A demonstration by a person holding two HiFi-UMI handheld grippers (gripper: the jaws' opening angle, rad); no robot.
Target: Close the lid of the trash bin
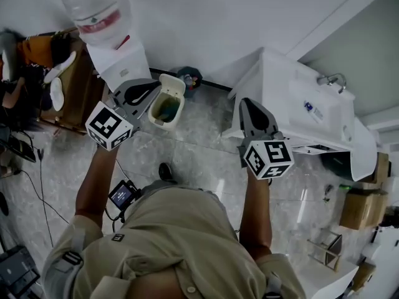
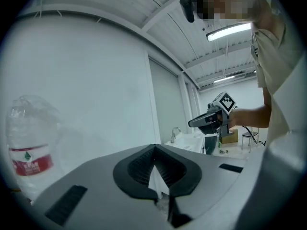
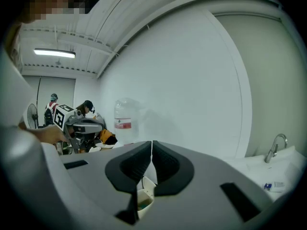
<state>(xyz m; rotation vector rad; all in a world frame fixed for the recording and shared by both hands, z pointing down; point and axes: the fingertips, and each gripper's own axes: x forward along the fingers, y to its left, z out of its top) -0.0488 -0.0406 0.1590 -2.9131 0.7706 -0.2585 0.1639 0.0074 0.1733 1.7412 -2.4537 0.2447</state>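
Observation:
A small white trash bin (image 1: 166,108) stands on the floor by the wall with its lid (image 1: 173,83) tipped up and open. My left gripper (image 1: 151,92) hovers just left of the bin, jaws shut and holding nothing. The left gripper view shows a sliver of the white lid (image 2: 156,180) through the gap behind the closed tips (image 2: 154,147). My right gripper (image 1: 245,103) is held to the right, apart from the bin, jaws shut and empty. In the right gripper view the open bin (image 3: 144,198) shows below the closed tips (image 3: 152,148).
A water dispenser (image 1: 120,61) with a large bottle (image 1: 93,10) stands left of the bin. A dark round bin (image 1: 189,78) sits behind it at the wall. A white sink cabinet (image 1: 299,104) with a faucet (image 1: 334,78) is at the right. Cluttered shelves (image 1: 37,80) are at far left.

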